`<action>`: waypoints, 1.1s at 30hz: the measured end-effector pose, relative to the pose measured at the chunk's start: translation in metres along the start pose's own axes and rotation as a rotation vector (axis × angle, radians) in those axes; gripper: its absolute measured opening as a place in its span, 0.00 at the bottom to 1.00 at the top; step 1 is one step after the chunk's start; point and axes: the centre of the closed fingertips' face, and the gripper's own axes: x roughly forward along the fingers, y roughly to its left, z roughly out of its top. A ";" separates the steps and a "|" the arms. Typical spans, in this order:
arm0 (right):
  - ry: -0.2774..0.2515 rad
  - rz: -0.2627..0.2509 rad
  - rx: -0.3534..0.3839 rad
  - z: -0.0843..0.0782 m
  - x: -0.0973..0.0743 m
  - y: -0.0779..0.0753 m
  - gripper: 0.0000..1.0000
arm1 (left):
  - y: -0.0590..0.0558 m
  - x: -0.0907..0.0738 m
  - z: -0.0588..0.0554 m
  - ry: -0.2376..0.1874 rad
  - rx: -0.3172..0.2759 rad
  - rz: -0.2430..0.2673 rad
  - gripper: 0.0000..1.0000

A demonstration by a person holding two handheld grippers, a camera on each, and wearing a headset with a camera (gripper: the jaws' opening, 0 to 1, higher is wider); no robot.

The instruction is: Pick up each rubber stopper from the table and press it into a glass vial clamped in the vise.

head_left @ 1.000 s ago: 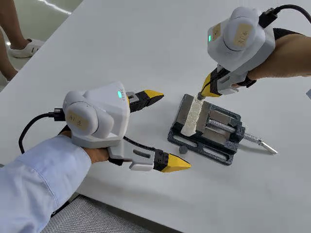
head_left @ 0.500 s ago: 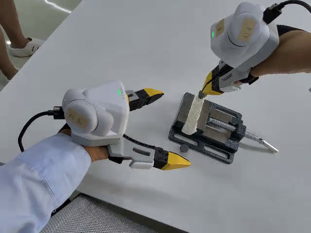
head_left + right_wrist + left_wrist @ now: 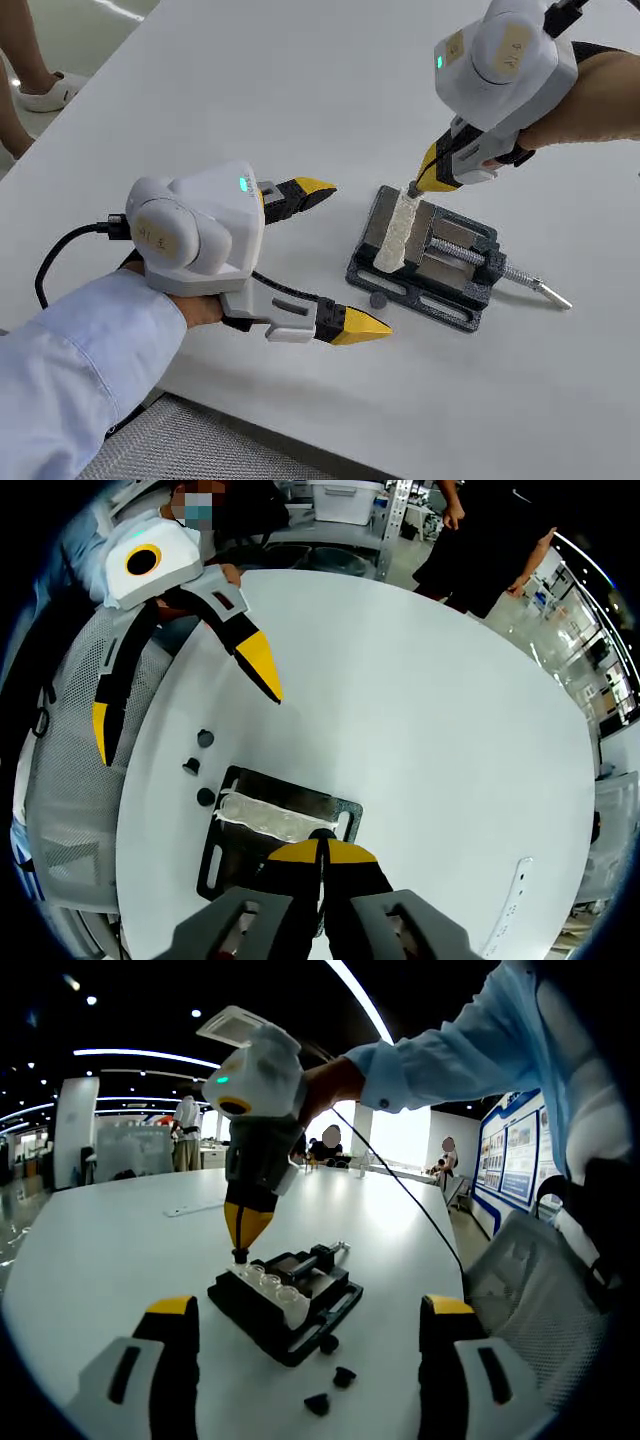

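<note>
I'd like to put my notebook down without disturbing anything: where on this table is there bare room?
The wide white table beyond the vise is bare, as is the stretch past its screw handle. It is crowded between the vise and the open left tongs, where loose stoppers lie, and over the vials, where the right tongs hold a stopper.

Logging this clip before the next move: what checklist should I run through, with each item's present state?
1. Right gripper shut on a stopper: ok.
2. Its tip at the end vial of the row: ok.
3. Stopper seated fully in that vial: cannot tell.
4. Vials upright, clamped in the vise: ok.
5. Left gripper open, apart from the vise: ok.
6. Three loose stoppers on the table beside the vise: ok.
</note>
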 end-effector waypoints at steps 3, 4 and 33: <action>0.003 0.009 0.007 0.000 0.001 0.001 0.00 | 0.000 0.000 0.000 0.000 0.000 -0.001 0.89; 0.005 0.010 0.011 0.000 0.001 0.001 0.00 | 0.000 0.000 0.000 -0.001 0.000 0.000 0.89; 0.043 0.011 -0.017 0.003 0.003 0.006 0.00 | 0.000 0.002 -0.001 -0.002 -0.007 0.001 0.88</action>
